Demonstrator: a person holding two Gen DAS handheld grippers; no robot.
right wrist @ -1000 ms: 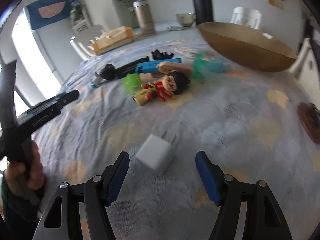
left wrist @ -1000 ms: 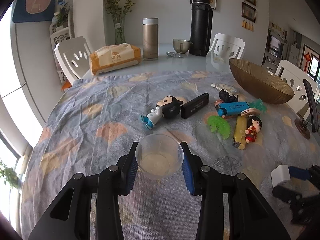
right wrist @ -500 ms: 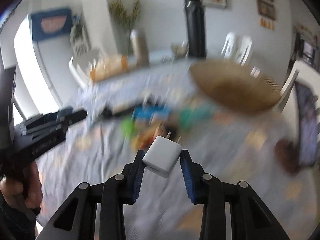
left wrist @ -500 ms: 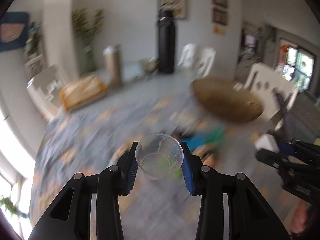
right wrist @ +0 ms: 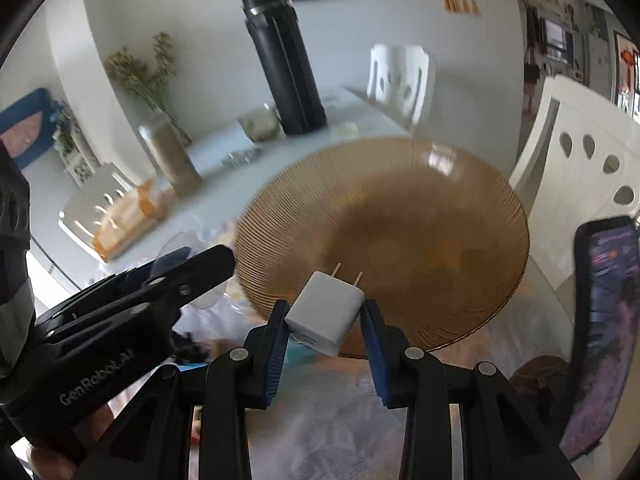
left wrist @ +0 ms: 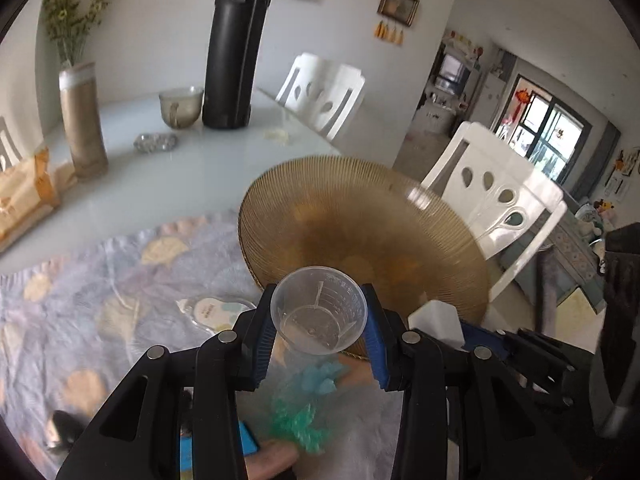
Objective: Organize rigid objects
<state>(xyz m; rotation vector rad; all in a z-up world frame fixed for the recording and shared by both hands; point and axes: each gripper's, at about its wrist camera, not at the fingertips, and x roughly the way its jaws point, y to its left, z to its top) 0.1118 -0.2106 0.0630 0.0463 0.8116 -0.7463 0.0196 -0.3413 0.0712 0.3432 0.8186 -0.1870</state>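
The left gripper clamps a clear plastic measuring cup between its blue pads at the lower centre of its own view, the cup upright and empty. The right gripper grips a white two-prong wall charger, tilted with its prongs pointing up toward the ribbed amber glass bowl. Only the right view shows the dark phone on a stand at the right edge. Only the left view shows the translucent green and blue toy pieces lying on the patterned blue tablecloth under the cup. The bowl fills the middle of both views, its near rim just beyond each gripper, and it looks empty. A white chair stands just behind the bowl's far right rim. A tall black flask stands well back at the upper centre.
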